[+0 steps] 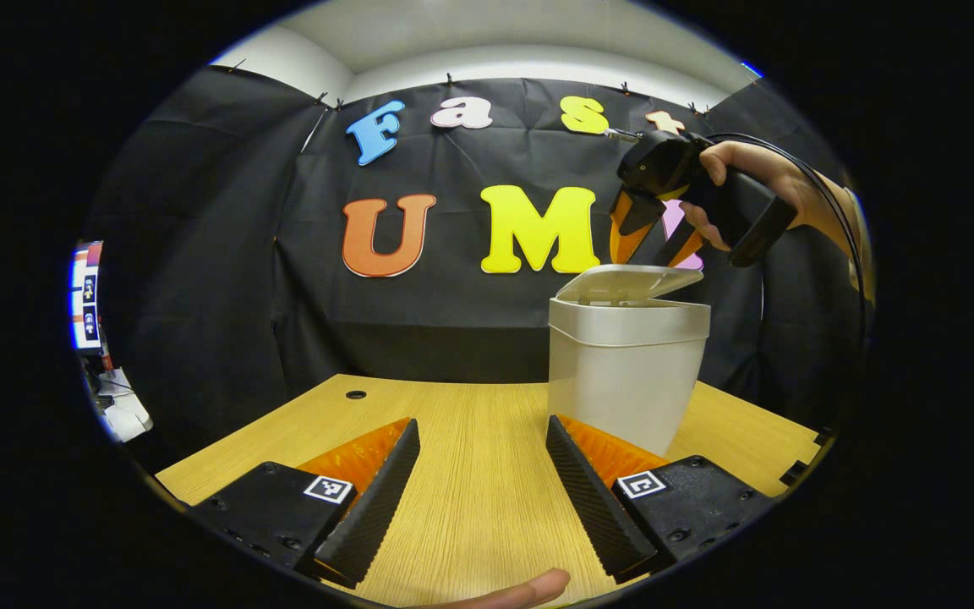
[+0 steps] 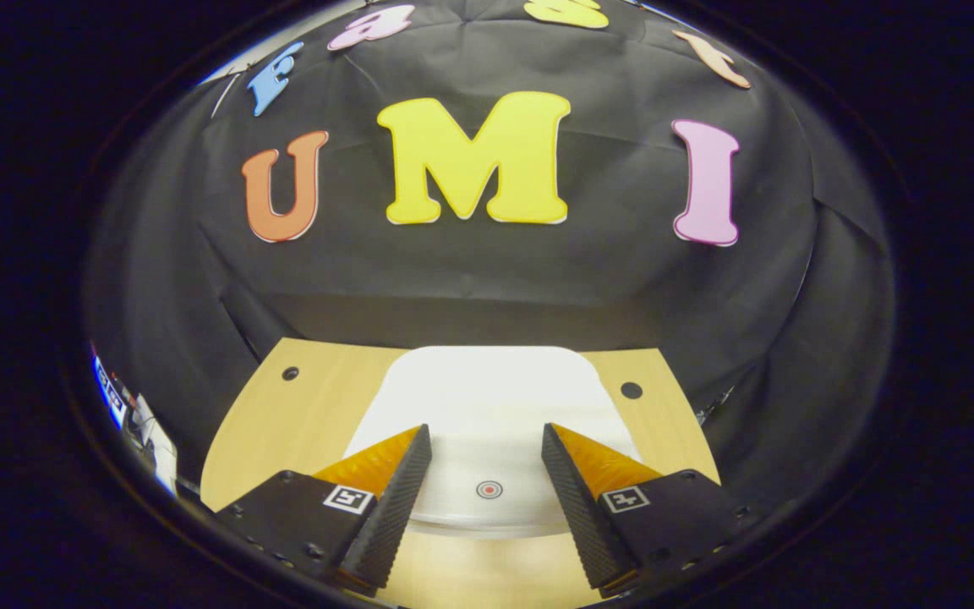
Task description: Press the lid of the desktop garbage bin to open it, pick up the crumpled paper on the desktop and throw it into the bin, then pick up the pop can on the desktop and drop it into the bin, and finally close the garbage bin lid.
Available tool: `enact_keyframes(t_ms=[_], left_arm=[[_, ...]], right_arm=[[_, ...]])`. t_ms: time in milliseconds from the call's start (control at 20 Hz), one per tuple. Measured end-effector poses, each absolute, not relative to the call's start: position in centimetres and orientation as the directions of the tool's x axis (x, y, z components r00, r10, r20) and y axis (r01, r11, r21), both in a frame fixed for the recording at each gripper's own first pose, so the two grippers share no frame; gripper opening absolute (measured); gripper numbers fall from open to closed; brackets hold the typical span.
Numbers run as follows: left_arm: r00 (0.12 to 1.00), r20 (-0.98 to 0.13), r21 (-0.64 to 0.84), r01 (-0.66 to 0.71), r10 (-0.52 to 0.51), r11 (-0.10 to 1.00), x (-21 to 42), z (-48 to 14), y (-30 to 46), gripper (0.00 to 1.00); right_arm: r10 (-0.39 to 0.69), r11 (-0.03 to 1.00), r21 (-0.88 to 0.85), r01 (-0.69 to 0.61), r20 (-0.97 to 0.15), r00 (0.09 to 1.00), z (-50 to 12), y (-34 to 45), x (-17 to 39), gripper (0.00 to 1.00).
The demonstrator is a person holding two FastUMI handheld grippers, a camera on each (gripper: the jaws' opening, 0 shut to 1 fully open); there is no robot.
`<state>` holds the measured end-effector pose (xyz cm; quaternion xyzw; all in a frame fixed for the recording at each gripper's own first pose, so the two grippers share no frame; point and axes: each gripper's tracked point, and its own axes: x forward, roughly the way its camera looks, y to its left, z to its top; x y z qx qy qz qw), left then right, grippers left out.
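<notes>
Tabletop of pale wood grain [image 1: 470,440] with a small round hole [image 1: 356,394] near its far left edge, seen in the left gripper view. Left gripper [image 1: 483,499] low over the wood, fingers spread wide, nothing between them; fingertip of a person [image 1: 529,588] at the bottom edge. Just right of centre, pale grey plastic desktop garbage bin [image 1: 622,381] upright on the table, near the left gripper's right-hand finger, contact not discernible. White hinged lid [image 1: 626,283] tilted, raised on the right side, slightly ajar. Above the lid, upper right, right gripper [image 1: 652,241] held in a hand [image 1: 757,182], fingers pointing down toward the lid, tips close over it; touching or not cannot be told, nor its opening from this side. Right gripper view, left to right: table hole [image 2: 290,373], then the lid's white top [image 2: 487,397] directly below, small red ring mark [image 2: 489,489] midway between the gripper's [image 2: 487,486] fingers, which stand spread apart and pinch nothing; second hole [image 2: 632,390] at the right.
</notes>
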<state>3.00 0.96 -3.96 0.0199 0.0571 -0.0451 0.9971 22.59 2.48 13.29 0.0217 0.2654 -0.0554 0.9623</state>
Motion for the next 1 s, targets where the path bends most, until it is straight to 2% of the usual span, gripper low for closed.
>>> enact_keyframes(t_ms=[200, 350, 500, 550, 700, 1000], left_arm=[[0.99, -0.11, 0.036, 0.094, -0.089, 0.995, 3.0, -3.9, 0.9, 0.98], [0.988, -0.125, 0.026, 0.095, -0.091, 0.995, 3.2, -4.5, 0.8, 0.98], [0.987, -0.134, 0.026, 0.089, -0.085, 0.996, 3.2, -4.6, 1.0, 0.98], [0.988, -0.132, 0.031, 0.085, -0.08, 0.996, 3.3, -4.5, 1.0, 0.98], [0.992, -0.117, 0.058, 0.06, -0.052, 0.997, 3.0, -4.0, 1.6, 0.97], [0.992, -0.11, 0.06, 0.071, -0.064, 0.996, 2.7, -3.9, 0.8, 0.97]], right_arm=[[-0.077, 0.996, -0.013, 0.085, -0.574, 0.815, 11.0, 2.3, 22.2, 0.84], [-0.07, 0.996, 0.003, 0.085, -0.557, 0.828, 11.0, 2.2, 22.2, 0.84], [-0.07, 0.998, -0.028, 0.064, -0.513, 0.856, 10.8, 2.2, 22.2, 0.86], [-0.065, 0.998, -0.024, 0.061, -0.492, 0.868, 10.7, 2.3, 22.3, 0.89], [-0.054, 0.998, -0.014, 0.053, -0.428, 0.902, 10.2, 2.4, 22.1, 0.9], [-0.024, 1.0, -0.017, 0.019, -0.32, 0.947, 9.4, 2.2, 22.0, 0.92]])
